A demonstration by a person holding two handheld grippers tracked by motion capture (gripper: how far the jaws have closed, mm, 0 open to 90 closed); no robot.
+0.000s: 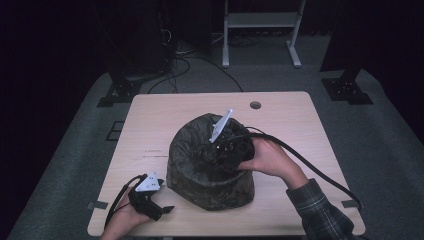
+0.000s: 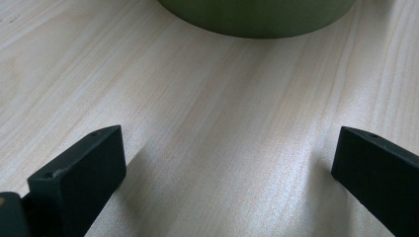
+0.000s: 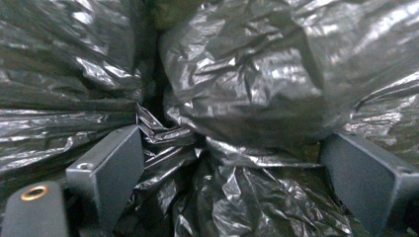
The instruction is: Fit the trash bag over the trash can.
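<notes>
While the left gripper point(image 1: 150, 200) rests with jaws apart on the near table point(image 1: 290, 107), the bin liner point(image 1: 192, 150) is best pressed deep by the spread-jawed right gripper point(image 3: 232, 163).

A pale wooden table point(image 1: 150, 130) stands on grey carpet point(image 1: 65, 160) in a dark room.

Light wooden table point(image 1: 150, 130), bag-lined bin point(image 1: 200, 187) standing mid-table, left gripper point(image 1: 167, 208) resting near edge
</notes>
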